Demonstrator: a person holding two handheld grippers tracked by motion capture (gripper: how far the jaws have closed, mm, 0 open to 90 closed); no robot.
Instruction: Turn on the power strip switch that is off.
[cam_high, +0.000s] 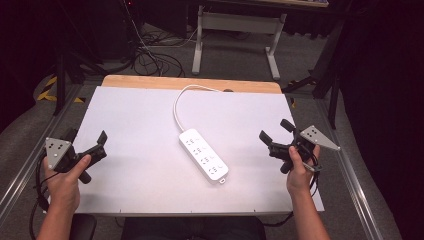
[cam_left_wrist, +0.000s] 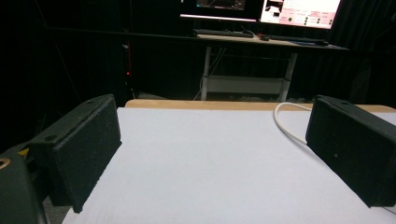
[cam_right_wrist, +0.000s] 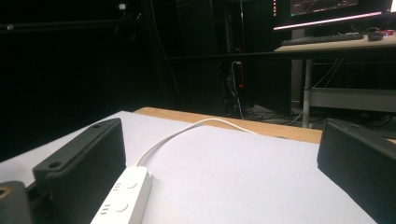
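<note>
While both grippers hover at the table's sides with nothing between their jaws, the work stands at its starting step: the approach to the power strip (cam_high: 204, 155). The left gripper (cam_high: 86, 139) is held over the left part of the white sheet (cam_high: 135, 120), jaws spread wide. The right gripper (cam_high: 276, 130) sits near the right edge, jaws likewise spread and empty. The power strip lies flat and diagonal at the middle of the sheet, well apart from both grippers. Its white cord (cam_high: 179, 102) loops toward the far edge of the table (cam_high: 150, 81).

The next move likely calls for bringing one gripper inward, jaws aligned across the strip's narrow width. Nothing lies in the path. The cord may drag or resist if the strip is lifted.
</note>
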